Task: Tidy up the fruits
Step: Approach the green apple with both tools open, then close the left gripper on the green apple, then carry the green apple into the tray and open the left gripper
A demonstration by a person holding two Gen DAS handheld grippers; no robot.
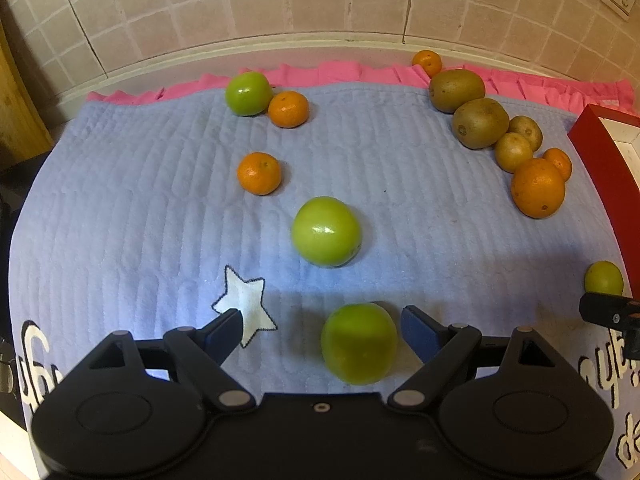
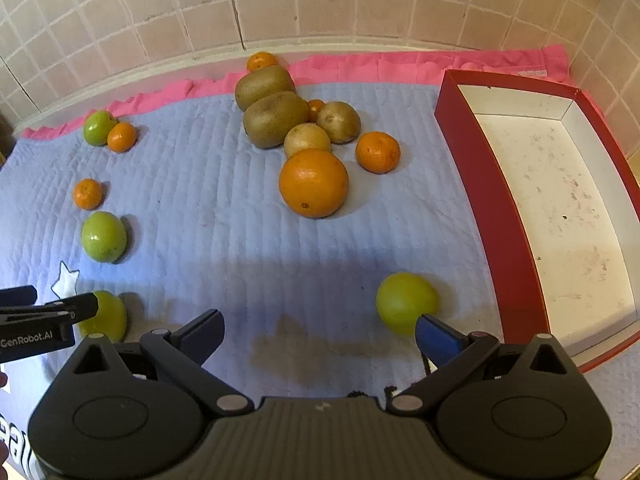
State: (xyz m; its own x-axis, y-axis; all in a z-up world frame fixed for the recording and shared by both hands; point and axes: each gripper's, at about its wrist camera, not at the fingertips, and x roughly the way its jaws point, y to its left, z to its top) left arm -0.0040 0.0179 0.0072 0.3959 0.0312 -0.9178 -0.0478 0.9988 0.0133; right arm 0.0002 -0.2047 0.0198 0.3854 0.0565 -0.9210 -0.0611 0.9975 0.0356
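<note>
My left gripper (image 1: 322, 330) is open, and a green apple (image 1: 359, 343) lies between its fingers, nearer the right one. My right gripper (image 2: 320, 332) is open and empty; another green apple (image 2: 406, 303) lies just past its right fingertip (image 2: 434, 334). More green apples (image 1: 326, 231) (image 1: 249, 93), small mandarins (image 1: 259, 173) (image 1: 288, 109), a large orange (image 2: 313, 182) and a cluster of kiwis (image 2: 275, 119) lie on the blue quilted mat (image 2: 208, 184). A red box (image 2: 500, 200) with a white inside stands at the right, holding nothing.
A tiled wall (image 2: 320, 4) runs along the back behind the mat's pink edge (image 2: 360, 65). The left gripper (image 2: 48, 316) shows at the left of the right wrist view, over its apple (image 2: 106, 316). A white star (image 1: 246, 308) marks the mat.
</note>
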